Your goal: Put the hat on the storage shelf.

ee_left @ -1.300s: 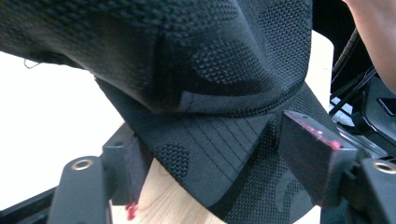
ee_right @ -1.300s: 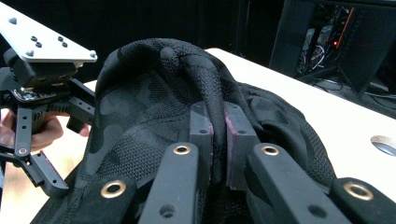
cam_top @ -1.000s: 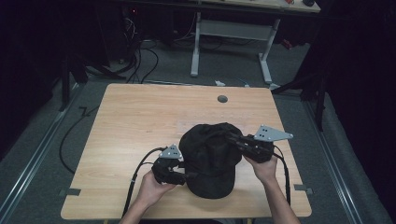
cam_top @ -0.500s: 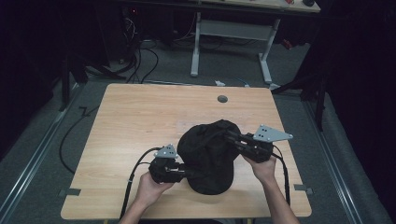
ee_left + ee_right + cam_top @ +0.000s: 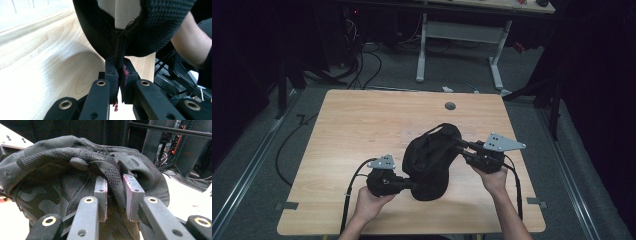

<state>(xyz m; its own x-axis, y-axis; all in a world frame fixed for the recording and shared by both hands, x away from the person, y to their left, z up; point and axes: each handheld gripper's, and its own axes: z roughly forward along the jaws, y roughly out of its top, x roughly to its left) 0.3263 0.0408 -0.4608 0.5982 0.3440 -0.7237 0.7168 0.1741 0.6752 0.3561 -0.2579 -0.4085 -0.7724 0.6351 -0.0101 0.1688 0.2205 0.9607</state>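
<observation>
- Both grippers meet at the black cap in our high view: our left gripper (image 5: 411, 184) bites its near lower edge, and our right gripper (image 5: 460, 145) grips its far right side.
- Between them the black cap (image 5: 430, 161) hangs as a soft, rumpled dome, its lower end close over the wooden table (image 5: 357, 130); we cannot tell whether it touches.
- Pale, grained and rectangular, that table carries a small round grey grommet (image 5: 450, 106) near its far edge.
- From the left gripper view, our left gripper (image 5: 119, 72) has its two black jaws pressed together on a dark stitched seam of the cap (image 5: 160, 27).
- Coarse knit mesh covers the cap's outside there, with a pale woven patch (image 5: 125, 12) inside; the top of the cap is cut off by the frame.
- Beside the jaws a forearm (image 5: 192, 45) crosses at the right.
- From the right gripper view, our right gripper (image 5: 115, 195) pinches a raised fold of textured fabric between its pink-faced pads (image 5: 132, 192).
- Here the cap (image 5: 50, 182) shows faint camouflage patterning and crumpled folds; its far side is lost against the dark background.
</observation>
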